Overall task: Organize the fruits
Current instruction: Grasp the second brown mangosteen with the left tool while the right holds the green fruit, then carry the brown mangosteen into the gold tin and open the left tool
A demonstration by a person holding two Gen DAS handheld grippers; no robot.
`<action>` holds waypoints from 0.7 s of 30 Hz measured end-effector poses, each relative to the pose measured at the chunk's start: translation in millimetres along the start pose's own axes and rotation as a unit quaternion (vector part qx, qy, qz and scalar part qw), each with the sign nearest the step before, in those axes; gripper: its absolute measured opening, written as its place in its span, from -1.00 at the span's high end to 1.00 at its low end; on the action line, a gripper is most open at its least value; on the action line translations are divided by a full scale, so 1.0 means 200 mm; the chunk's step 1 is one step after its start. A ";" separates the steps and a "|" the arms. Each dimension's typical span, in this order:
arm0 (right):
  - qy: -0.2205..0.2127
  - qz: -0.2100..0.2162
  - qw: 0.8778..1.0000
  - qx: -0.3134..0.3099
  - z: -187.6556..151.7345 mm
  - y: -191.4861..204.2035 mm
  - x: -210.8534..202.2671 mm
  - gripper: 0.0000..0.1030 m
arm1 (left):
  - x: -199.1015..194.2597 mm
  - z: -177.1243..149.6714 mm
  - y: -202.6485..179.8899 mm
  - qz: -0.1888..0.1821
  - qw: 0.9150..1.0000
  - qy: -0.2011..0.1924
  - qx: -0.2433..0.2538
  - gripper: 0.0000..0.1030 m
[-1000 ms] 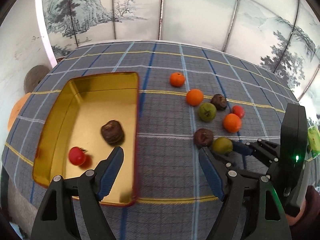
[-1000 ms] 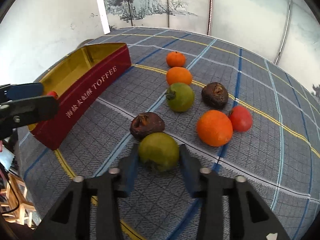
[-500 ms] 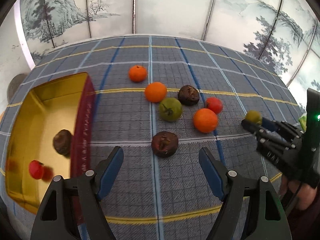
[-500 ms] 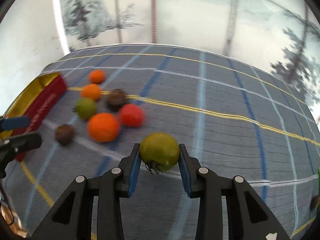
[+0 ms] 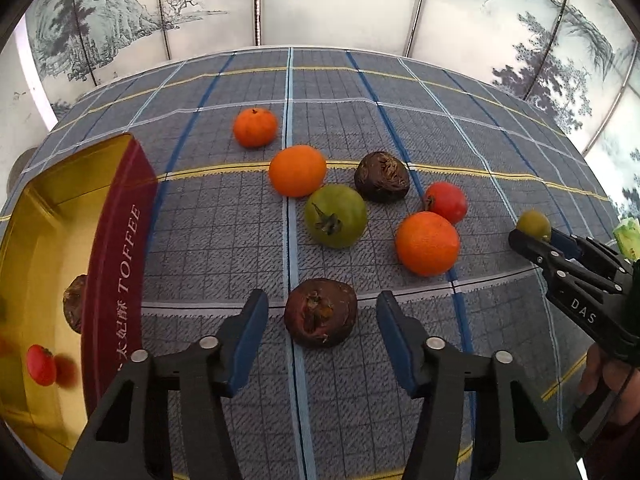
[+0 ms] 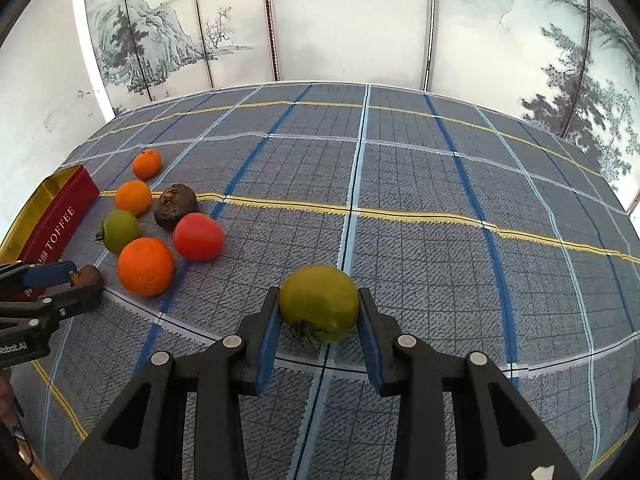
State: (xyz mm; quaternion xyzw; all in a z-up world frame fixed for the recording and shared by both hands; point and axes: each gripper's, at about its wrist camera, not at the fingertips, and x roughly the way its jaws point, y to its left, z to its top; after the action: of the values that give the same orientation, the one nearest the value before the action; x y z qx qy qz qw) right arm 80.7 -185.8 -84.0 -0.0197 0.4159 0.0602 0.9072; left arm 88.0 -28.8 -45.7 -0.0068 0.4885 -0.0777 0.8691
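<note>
A wrinkled dark brown fruit (image 5: 320, 312) lies on the checked cloth between the fingers of my left gripper (image 5: 320, 334). Its jaws are closing, and a gap still shows on each side of the fruit. My right gripper (image 6: 318, 314) is shut on a green fruit (image 6: 318, 302), held just above the cloth to the right of the pile. The left wrist view shows that gripper (image 5: 536, 240) and its green fruit (image 5: 534, 224) at the far right. The red toffee tin (image 5: 116, 240) at the left holds a dark fruit (image 5: 74, 308) and a small red fruit (image 5: 40, 364).
Loose on the cloth beyond the left gripper are three oranges (image 5: 427, 243), a green fruit (image 5: 335, 216), another dark fruit (image 5: 382, 177) and a red fruit (image 5: 446, 202). Painted screen panels stand behind the table. A person's hand (image 5: 600, 372) holds the right gripper.
My left gripper has swung right from over the tin to the dark brown fruit, and its jaws have narrowed around it. The right gripper has carried the green fruit rightward, away from the pile.
</note>
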 end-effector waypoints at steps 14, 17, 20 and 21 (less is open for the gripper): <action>0.007 -0.002 1.000 -0.001 0.00 0.01 0.01 0.33 | -0.05 -0.03 0.00 0.011 1.000 -0.009 0.006 0.26; 0.007 -0.003 1.000 -0.003 0.00 0.02 0.01 0.33 | -0.12 -0.03 0.02 0.013 1.000 -0.019 0.001 0.26; 0.008 -0.005 1.000 -0.004 0.00 0.02 0.01 0.32 | -0.21 -0.03 0.05 0.017 0.999 -0.035 -0.005 0.26; 0.008 -0.006 1.000 -0.005 0.00 0.03 0.01 0.32 | -0.25 -0.03 0.07 0.017 0.999 -0.043 -0.009 0.26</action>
State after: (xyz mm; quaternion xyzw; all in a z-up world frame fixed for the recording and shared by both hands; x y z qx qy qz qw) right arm 81.2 -180.6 -86.4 -0.0272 0.4227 0.0566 0.9041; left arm 59.7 -8.2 -8.3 -0.0101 0.4517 -0.0584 0.8902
